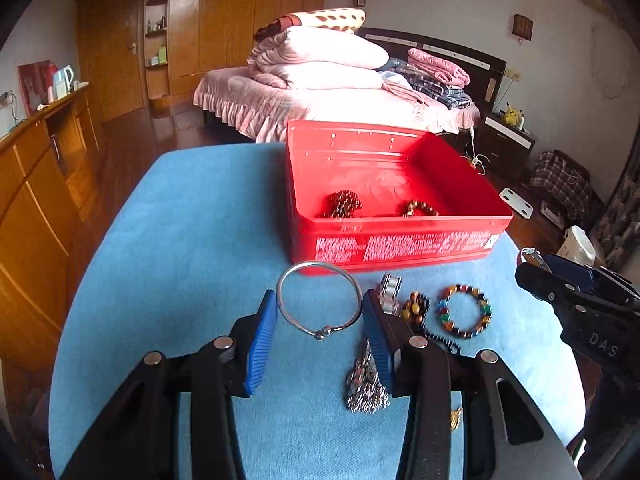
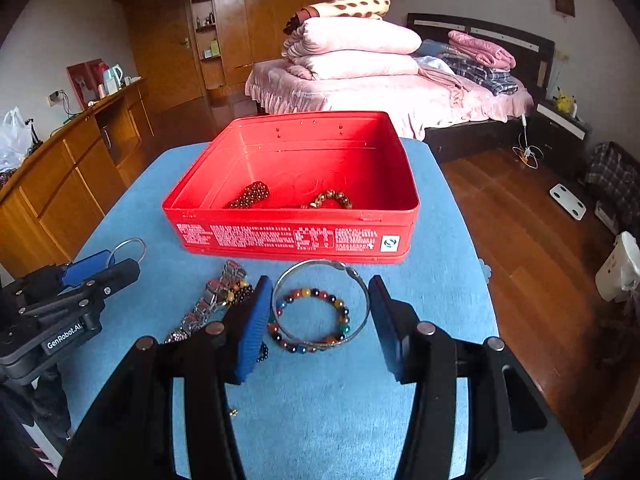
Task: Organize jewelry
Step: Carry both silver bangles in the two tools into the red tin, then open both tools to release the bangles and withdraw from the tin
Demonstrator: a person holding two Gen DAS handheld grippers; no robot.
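A red tin box (image 1: 400, 240) (image 2: 280, 236) stands open on the blue table and holds two dark beaded bracelets (image 1: 342, 202) (image 2: 330, 199). My left gripper (image 1: 320, 316) is open, its fingers on either side of a silver bangle (image 1: 288, 312) lying on the cloth. My right gripper (image 2: 320, 308) is open around a second silver bangle (image 2: 362, 316), which overlaps a multicoloured bead bracelet (image 2: 308, 346) (image 1: 466, 310). A metal-link watch band (image 1: 366, 384) (image 2: 212, 300) and dark beads (image 1: 416, 308) lie between the two.
The round table with blue cloth (image 1: 180, 260) (image 2: 320, 400) drops off on all sides. A small gold piece (image 1: 456, 416) lies near the front. Behind stand a bed (image 1: 320, 92), wooden cabinets (image 1: 36, 184) and wood floor (image 2: 532, 240).
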